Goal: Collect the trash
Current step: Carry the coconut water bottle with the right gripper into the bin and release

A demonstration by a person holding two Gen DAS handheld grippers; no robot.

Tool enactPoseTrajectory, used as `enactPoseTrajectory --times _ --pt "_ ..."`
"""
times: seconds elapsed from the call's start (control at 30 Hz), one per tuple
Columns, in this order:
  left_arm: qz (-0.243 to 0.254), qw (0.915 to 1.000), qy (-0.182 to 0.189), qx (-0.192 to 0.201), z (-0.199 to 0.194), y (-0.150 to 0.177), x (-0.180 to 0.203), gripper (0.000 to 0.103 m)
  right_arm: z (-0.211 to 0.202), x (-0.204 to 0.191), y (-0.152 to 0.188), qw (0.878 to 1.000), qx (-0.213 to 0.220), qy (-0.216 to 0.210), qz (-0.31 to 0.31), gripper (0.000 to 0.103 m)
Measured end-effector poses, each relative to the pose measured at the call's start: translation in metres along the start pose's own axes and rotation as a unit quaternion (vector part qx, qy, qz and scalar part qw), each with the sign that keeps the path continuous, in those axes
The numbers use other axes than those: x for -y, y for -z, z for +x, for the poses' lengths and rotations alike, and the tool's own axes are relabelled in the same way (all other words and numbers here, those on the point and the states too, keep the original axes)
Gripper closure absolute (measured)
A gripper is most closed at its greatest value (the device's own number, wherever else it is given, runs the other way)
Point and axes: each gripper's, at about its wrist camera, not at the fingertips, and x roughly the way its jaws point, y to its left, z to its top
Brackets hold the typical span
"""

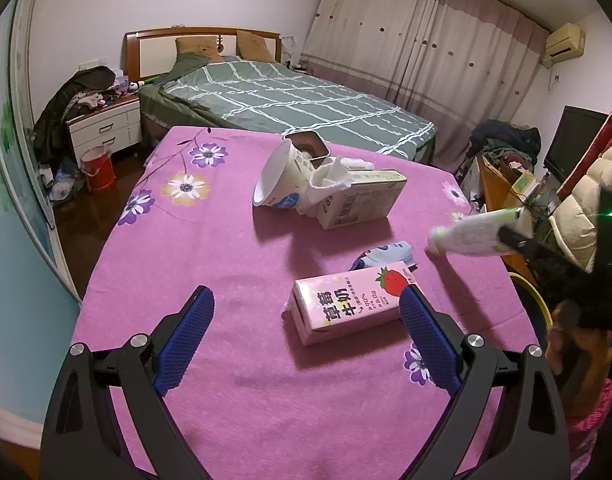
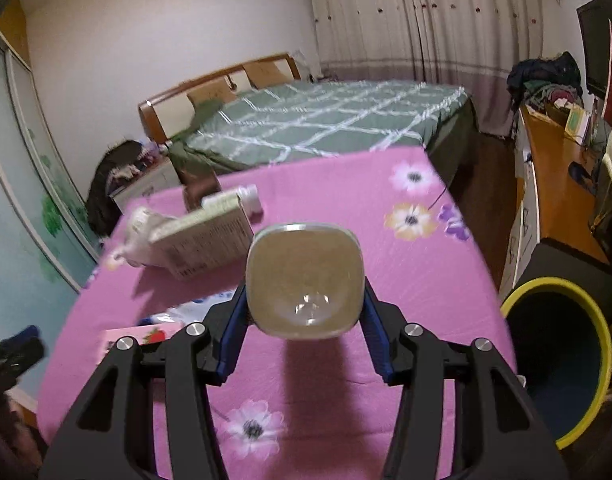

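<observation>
While the left gripper (image 1: 306,316) hangs spread wide above the near part of the counter (image 1: 225,248), its blue pads stand apart with nothing between them. A pink milk carton (image 1: 352,307) lies on its side just ahead of it, touching the right pad in this view. The right gripper (image 2: 303,300) pinches a white bottle (image 2: 303,280) held in the air over the counter's right edge, near a yellow-rimmed bin (image 2: 562,360) on the floor. Toward the far edge lie a tipped paper cup (image 1: 281,178), crumpled tissue (image 1: 330,182) and a beige box (image 1: 362,200).
</observation>
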Motion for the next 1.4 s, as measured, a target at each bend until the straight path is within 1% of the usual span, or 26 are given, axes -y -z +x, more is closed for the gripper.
enactPoseTrajectory --times 0.13,0.3,0.47,0.57,0.8,0.97,1.17,1.23,1.27,1.4 --pt "0.003 1.0 0.002 0.003 -0.002 0.0 0.002 0.011 -0.026 0.001 -0.002 1.0 0.005 -0.017 -0.004 0.054" --pt "0.009 1.0 0.002 0.004 -0.006 0.002 0.007 0.011 -0.036 0.003 0.003 1.0 -0.006 -0.028 -0.002 0.054" --pt "0.017 0.9998 0.001 0.006 -0.009 0.002 0.013 0.011 -0.045 0.005 0.012 0.999 -0.007 -0.039 0.002 0.054" --pt "0.018 0.9998 0.001 0.006 -0.01 0.002 0.016 0.011 -0.049 0.007 0.015 0.999 -0.002 -0.043 0.006 0.054" --pt "0.029 0.9996 0.003 0.003 -0.008 0.001 0.024 0.011 -0.056 0.018 0.015 0.999 0.009 -0.036 0.015 0.054" --pt "0.032 0.9995 0.001 0.0 -0.006 0.001 0.029 0.011 -0.069 0.041 0.011 0.999 0.027 -0.014 0.031 0.054" --pt "0.034 0.9994 0.005 -0.007 0.0 0.002 0.034 0.011 -0.087 0.084 0.008 0.996 0.05 0.053 0.06 0.054" --pt "0.036 0.9993 0.008 -0.012 0.003 0.003 0.037 0.011 -0.091 0.102 0.008 0.992 0.057 0.082 0.071 0.054" --pt "0.037 0.9992 0.009 -0.013 0.005 0.003 0.039 0.011 -0.092 0.111 0.009 0.991 0.059 0.098 0.076 0.054" --pt "0.04 0.9989 0.012 -0.02 0.01 0.005 0.044 0.011 -0.084 0.139 0.011 0.986 0.049 0.133 0.09 0.053"
